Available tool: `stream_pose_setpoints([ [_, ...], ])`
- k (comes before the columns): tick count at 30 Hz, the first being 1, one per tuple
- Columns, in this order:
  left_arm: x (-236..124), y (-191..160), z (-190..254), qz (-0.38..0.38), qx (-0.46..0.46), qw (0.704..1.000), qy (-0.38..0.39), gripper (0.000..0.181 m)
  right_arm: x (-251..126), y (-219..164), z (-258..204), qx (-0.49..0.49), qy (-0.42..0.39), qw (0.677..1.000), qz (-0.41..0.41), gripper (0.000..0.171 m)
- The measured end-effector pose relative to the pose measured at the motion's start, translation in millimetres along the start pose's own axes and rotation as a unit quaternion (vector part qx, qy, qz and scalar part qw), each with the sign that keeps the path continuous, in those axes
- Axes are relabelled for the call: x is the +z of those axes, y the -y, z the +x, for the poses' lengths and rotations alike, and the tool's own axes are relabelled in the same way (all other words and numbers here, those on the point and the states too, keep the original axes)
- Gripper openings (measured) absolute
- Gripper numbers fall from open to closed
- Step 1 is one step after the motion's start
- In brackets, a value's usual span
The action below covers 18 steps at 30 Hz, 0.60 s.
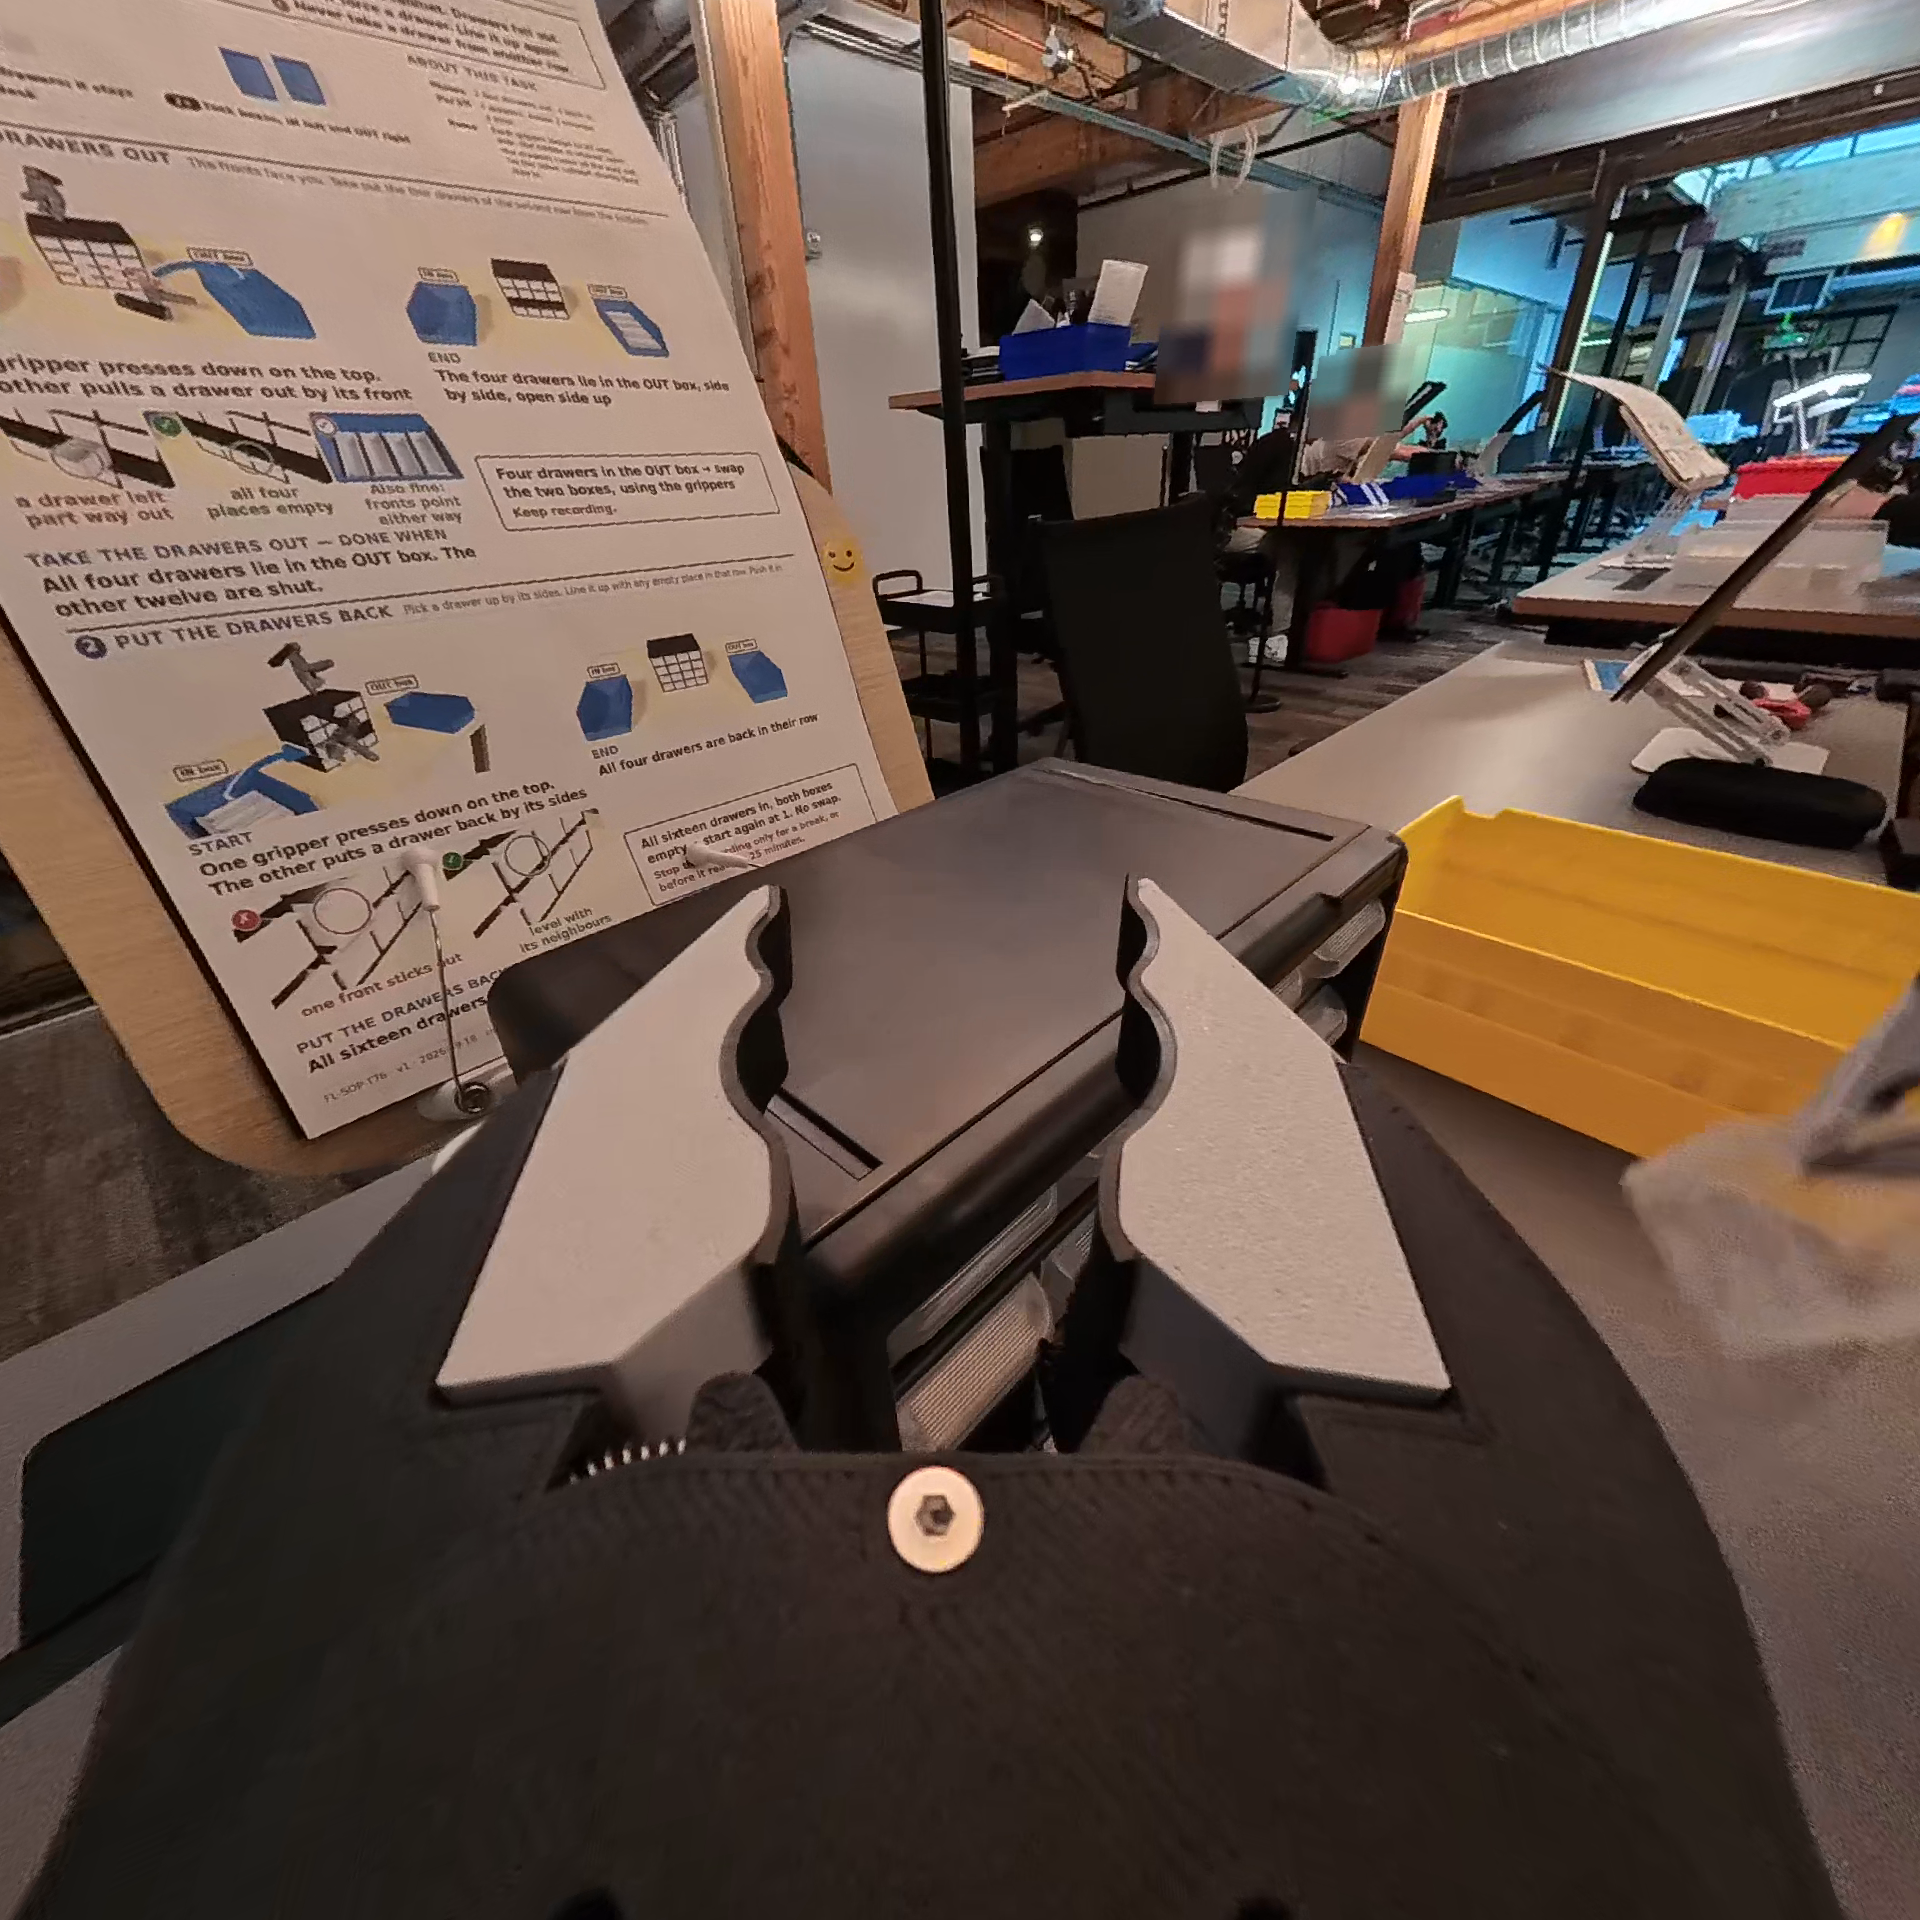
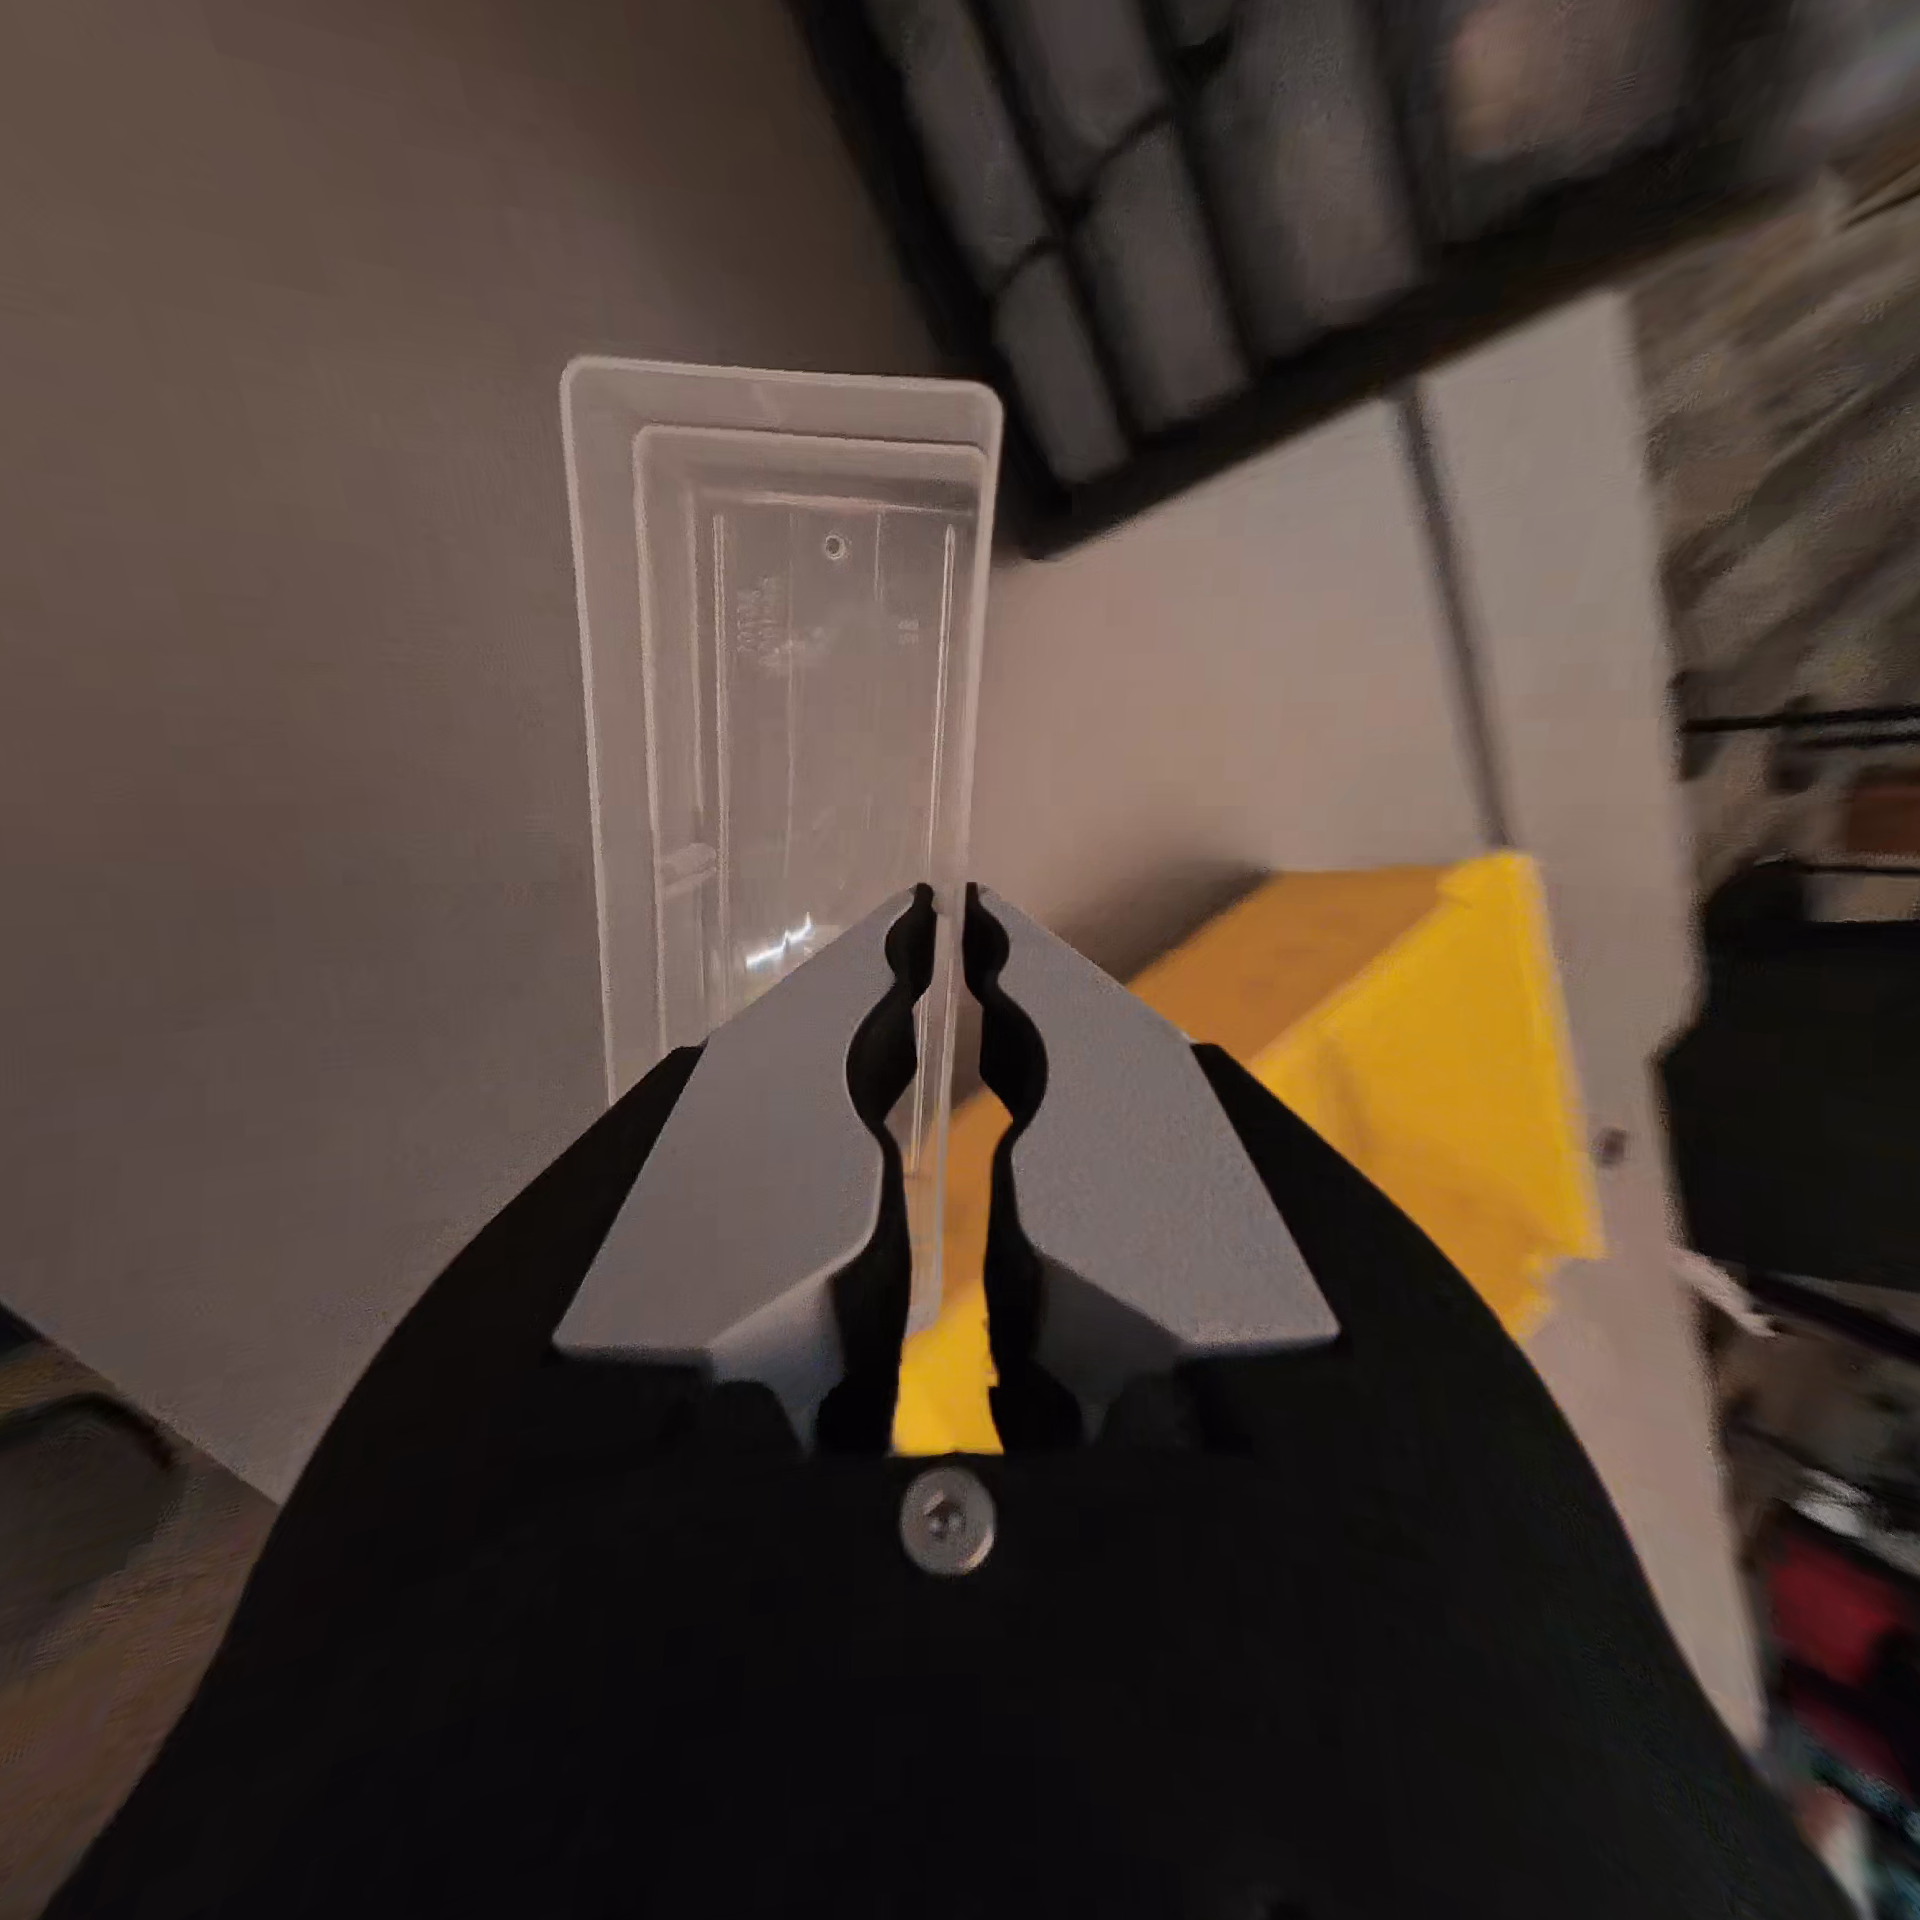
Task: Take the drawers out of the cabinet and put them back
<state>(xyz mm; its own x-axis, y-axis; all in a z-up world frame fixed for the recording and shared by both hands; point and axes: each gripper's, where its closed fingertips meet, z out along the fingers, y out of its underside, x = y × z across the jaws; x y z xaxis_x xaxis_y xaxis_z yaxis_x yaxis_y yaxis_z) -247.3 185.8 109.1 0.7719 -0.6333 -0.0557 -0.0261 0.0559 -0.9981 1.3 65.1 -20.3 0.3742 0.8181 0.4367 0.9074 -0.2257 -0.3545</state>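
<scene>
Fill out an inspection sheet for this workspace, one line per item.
Surface: grey table, partly bare.
Job's things: black cabinet holding clear drawers; one clear drawer out, carried; yellow bin right of the cabinet.
Clutter: black case behind the bin.
Grippers: left gripper open over the cabinet top; right gripper shut on the drawer's wall.
Cables: nothing seen.
Surroundings: instruction sheet on a board, office chair, other desks.
</scene>
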Motion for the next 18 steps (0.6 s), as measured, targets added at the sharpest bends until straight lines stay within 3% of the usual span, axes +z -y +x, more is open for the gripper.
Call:
stream_pose_setpoints([
  [1, 0, 0, 1, -0.002, 0.001, 1.0, -0.001, 0.062, -18, -8, 23, -0.014, -0.016, 1.0, 0.002, 0.004],
  [5, 6, -7, 0, -0.012, 0.005, 1.0, 0.007, 0.064, -64, -54, 126, -0.096, -0.084, 0.992, -0.008, 0.004],
  [8, 8, -14, -6, -0.03, 0.02, 0.999, 0.023, 0.063, -63, -103, 177, -0.091, -0.071, 0.992, -0.044, 0.004],
  [13, 10, -24, -12, -0.05, 0.014, 0.998, 0.023, 0.064, -14, -146, 196, -0.112, -0.02, 0.992, -0.053, 0.003],
  [18, 10, -29, -14, -0.059, -0.002, 0.998, 0.02, 0.063, 44, -155, 189, -0.155, 0.022, 0.987, -0.045, 0.003],
])
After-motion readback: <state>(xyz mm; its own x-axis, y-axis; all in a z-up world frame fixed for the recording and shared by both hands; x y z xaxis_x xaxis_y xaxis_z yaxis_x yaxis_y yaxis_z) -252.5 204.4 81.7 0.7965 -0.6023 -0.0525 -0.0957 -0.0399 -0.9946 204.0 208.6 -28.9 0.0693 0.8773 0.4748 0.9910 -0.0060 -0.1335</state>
